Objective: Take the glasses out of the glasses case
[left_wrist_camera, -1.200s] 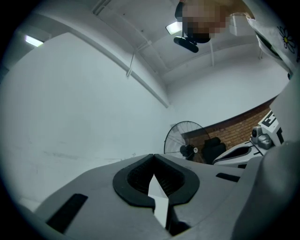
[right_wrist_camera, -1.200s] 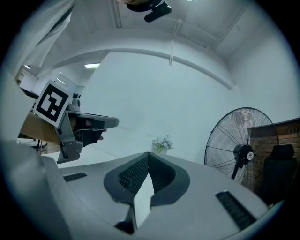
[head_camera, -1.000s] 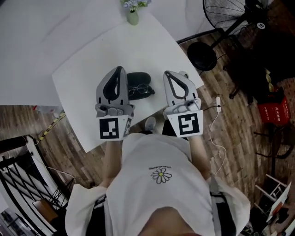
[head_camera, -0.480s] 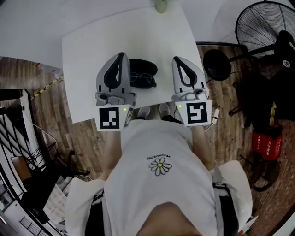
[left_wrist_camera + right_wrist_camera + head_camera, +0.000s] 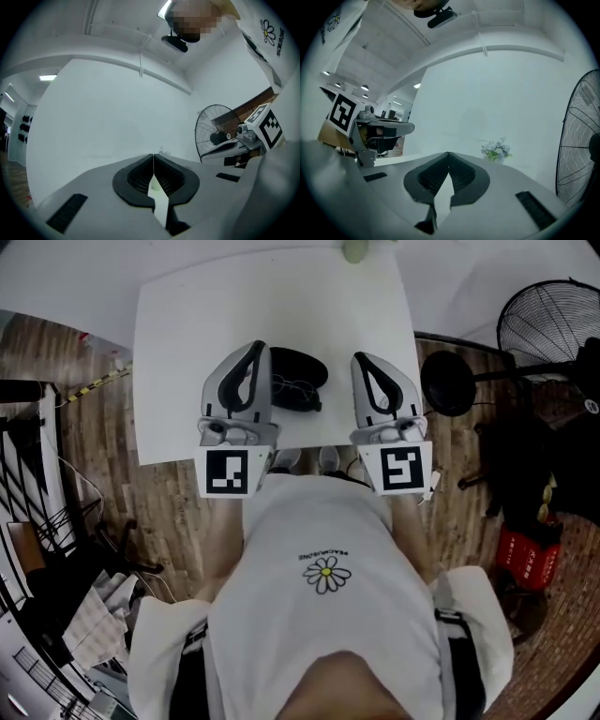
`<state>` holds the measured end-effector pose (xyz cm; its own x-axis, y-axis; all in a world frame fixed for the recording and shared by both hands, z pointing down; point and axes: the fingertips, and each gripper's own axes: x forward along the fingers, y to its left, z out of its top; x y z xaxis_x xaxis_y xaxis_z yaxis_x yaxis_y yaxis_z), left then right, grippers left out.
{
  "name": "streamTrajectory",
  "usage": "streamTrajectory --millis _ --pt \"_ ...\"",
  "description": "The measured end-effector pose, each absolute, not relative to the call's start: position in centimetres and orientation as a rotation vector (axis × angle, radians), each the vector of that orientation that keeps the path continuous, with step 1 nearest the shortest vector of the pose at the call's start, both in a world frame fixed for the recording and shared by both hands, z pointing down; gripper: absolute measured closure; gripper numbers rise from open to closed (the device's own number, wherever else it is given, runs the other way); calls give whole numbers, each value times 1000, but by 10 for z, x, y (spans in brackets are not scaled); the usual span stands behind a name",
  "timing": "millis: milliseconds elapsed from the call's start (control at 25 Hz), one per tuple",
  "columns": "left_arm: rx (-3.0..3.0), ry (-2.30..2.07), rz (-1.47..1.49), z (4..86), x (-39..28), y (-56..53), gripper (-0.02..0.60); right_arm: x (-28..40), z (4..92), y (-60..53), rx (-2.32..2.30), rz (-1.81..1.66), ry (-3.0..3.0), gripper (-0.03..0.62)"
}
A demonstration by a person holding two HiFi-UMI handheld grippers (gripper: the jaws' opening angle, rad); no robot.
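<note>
On the white tabletop (image 5: 187,324), between the two grippers, lies the black glasses case (image 5: 302,365), the glasses (image 5: 298,396) at its near edge. Left gripper (image 5: 255,346) and right gripper (image 5: 362,358) flank it, fingers (image 5: 136,177) pressed together, gripping nothing.

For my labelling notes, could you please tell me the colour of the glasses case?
The oval glasses case is black; the head view shows it best.
</note>
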<state>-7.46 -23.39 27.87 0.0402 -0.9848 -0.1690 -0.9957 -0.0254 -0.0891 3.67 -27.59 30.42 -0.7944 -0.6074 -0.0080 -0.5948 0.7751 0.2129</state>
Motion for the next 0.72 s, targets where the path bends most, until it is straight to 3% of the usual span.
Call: streamTrajectory --millis 200,320,360,560,720 --pt "-2147 2005 26 279 -81 -238 548 31 310 -273 967 -321 -2877 585" --pt "-2240 1855 -82 279 -76 -249 438 32 314 -272 974 -300 -2857 585" --pt "-2280 1786 -117 278 -73 -253 426 32 315 -271 979 -293 -2852 585" --pt "-2414 1481 -265 273 -61 -264 414 35 324 -269 995 -261 -2825 585" --pt "-2428 1281 -551 297 -59 -270 395 38 331 -269 1006 -237 -2789 585"
